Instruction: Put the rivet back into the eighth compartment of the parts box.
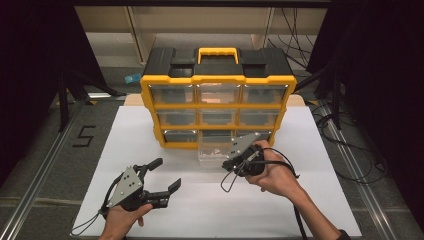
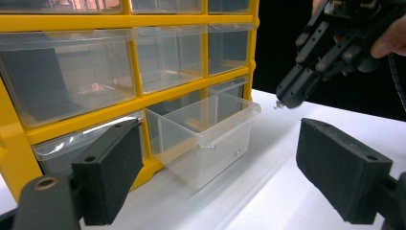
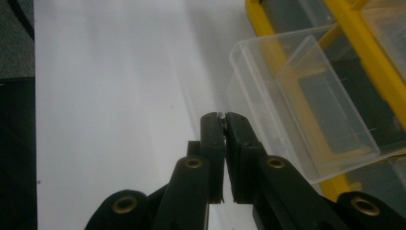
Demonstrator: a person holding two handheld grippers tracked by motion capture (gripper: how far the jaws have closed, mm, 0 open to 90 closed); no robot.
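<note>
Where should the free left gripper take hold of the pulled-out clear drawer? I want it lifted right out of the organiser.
Probably the drawer's front lip, approached from the front and above with the open left gripper: that overhanging rim is thin enough to pinch, and the yellow organiser blocks the drawer's rear.

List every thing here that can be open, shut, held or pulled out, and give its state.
Yellow and black plastic drawer cabinet: upright on the white board.
Clear plastic bottom middle drawer: pulled out, still in its slot.
Other clear drawers: pushed in.
Yellow carry handle: folded flat on top.
Left gripper: open, holding nothing.
Right gripper: shut on a tiny silver part, beside the open drawer.
</note>
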